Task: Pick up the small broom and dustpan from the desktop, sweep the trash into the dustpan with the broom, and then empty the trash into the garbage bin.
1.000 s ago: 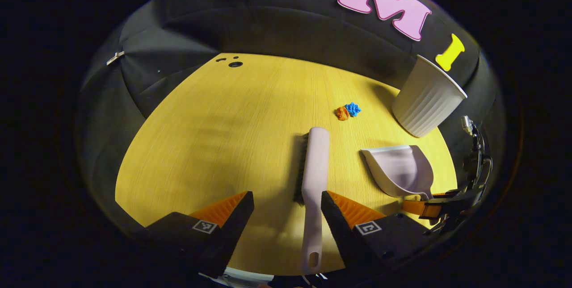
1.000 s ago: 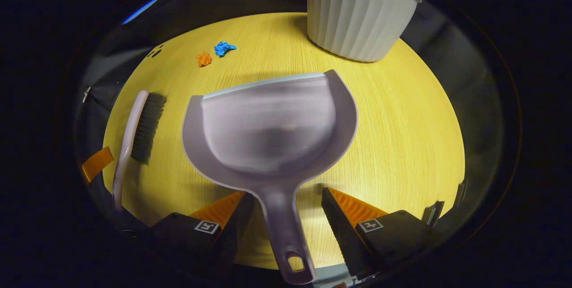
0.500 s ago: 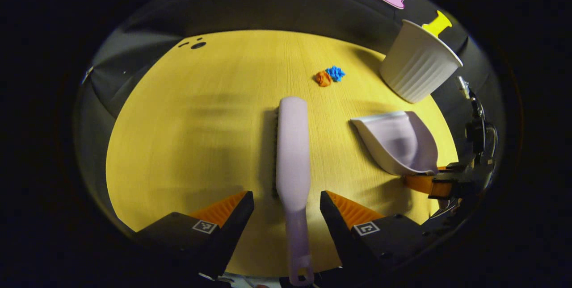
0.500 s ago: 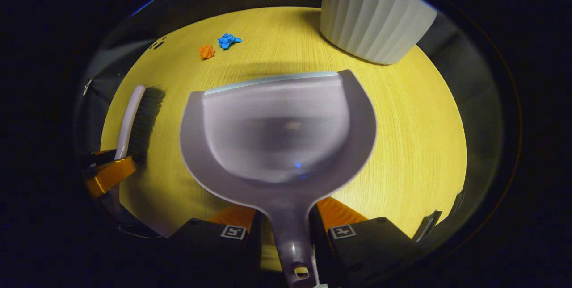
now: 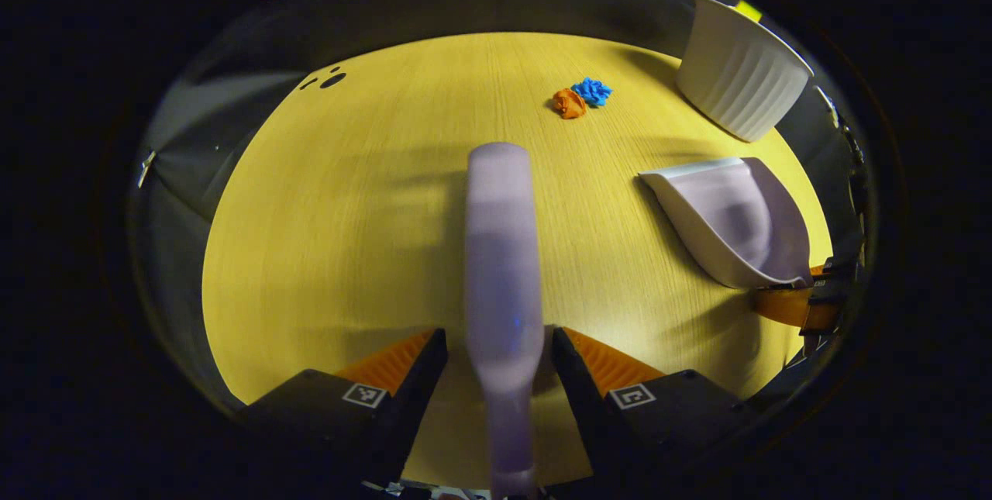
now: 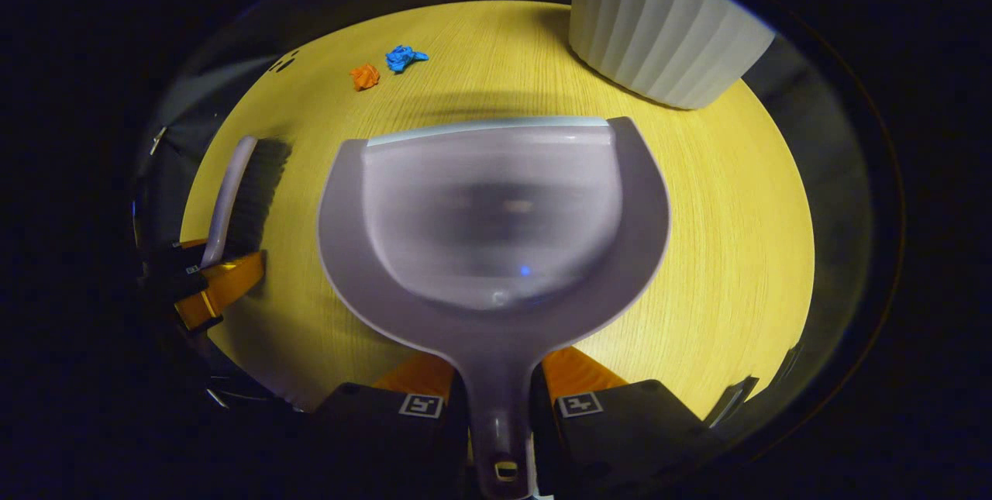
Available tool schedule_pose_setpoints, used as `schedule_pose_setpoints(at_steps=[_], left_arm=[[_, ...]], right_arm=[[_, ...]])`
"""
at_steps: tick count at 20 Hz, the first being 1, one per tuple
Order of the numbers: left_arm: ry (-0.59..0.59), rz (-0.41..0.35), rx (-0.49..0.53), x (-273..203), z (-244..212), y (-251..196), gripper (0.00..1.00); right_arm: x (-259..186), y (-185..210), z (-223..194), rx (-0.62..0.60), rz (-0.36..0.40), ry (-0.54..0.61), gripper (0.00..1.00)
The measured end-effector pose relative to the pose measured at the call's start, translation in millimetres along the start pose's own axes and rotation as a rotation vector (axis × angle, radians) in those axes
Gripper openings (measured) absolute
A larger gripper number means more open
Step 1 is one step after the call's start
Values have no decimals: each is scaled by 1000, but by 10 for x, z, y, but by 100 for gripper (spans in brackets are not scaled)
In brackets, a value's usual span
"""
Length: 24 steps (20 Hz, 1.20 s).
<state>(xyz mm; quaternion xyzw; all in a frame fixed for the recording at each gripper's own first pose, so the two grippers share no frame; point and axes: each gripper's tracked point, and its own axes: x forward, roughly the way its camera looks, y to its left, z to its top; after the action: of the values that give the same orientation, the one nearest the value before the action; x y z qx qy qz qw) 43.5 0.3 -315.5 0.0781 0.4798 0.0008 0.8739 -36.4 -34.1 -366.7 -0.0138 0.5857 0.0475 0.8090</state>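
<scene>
Yellow wood-grain desk (image 5: 372, 236) spreads under both grippers, its grain running away toward a black cloth wall (image 5: 465, 12) that curves round the far edge. A few small dark holes (image 5: 329, 81) mark the desk near its far left corner in the left gripper view. Two bits of trash lie touching each other far out on the wood: an orange scrap (image 5: 570, 103) and a blue scrap (image 5: 593, 91). A white ribbed bin (image 5: 740, 77) stands at the far right, near the wall.

From the left gripper view, the left gripper (image 5: 496, 353) is closing in on the broom (image 5: 500, 252) handle, with narrow gaps at each side; whether the fingers press it I cannot tell. The broom points straight ahead toward the trash.

From the right gripper view, the right gripper (image 6: 497, 380) is pinched on the dustpan (image 6: 496, 229) handle, pan mouth facing the bin (image 6: 659, 35). The broom (image 6: 240, 198) lies to the left, the left gripper (image 6: 205, 287) at its handle
</scene>
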Motion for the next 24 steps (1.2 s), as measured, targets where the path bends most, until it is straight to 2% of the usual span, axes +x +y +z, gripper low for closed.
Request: schedule_pose_setpoints(at_steps=[1, 2, 3, 4, 5, 6, 7, 8, 9, 10, 11, 15, 18, 19, 20, 21, 22, 24], left_arm=[[4, 4, -8, 13, -23, -28, 88], [-11, 8, -16, 10, 3, -44, 77], [-10, 14, -24, 44, -8, -45, 70], [-17, 16, -35, 35, 15, -57, 59], [-20, 22, -45, 58, 12, -63, 53], [-25, 19, -52, 49, 31, -68, 40], [-32, 15, -56, 48, 26, -58, 38], [-34, 6, -66, 46, 32, -48, 36], [-34, -9, -75, 46, 47, -46, 33], [-33, -26, -85, 41, 65, -42, 30], [-36, -35, -85, 35, 74, -19, 29], [-79, -69, -50, 26, 297, 41, 27], [-89, -66, 39, 41, 514, 112, 27], [-90, -67, 72, 74, 610, 121, 28], [-91, -65, 104, 87, 709, 138, 27], [-88, -50, 139, 112, 800, 185, 28], [-95, -35, 171, 127, 918, 213, 27], [-92, -45, 204, 213, 1101, 182, 28]], right_arm=[[3, 0, 4, 2, 0, 3, 39], [-13, 4, 5, -2, 0, 2, 43], [-4, -1, 4, -8, 0, 0, 43], [-4, 3, 8, -20, 1, -6, 34], [-3, -11, 5, -27, 3, -15, 36], [3, -4, 14, -30, 4, -20, 37], [8, -12, 21, -33, 8, -28, 37], [2, -9, 18, -38, 15, -30, 33], [0, -8, 24, -43, 22, -34, 36], [-9, -16, 15, -51, 23, -36, 32], [-11, -38, 19, -62, 22, -43, 36], [-72, -87, 36, -92, 42, -60, 36], [-136, -156, 85, -145, 46, -72, 36], [-170, -170, 95, -157, 53, -77, 39], [-192, -185, 148, -163, 60, -85, 32], [-203, -186, 187, -170, 62, -88, 40], [-221, -196, 228, -183, 65, -94, 36], [-238, -216, 318, -226, 67, -103, 36]])
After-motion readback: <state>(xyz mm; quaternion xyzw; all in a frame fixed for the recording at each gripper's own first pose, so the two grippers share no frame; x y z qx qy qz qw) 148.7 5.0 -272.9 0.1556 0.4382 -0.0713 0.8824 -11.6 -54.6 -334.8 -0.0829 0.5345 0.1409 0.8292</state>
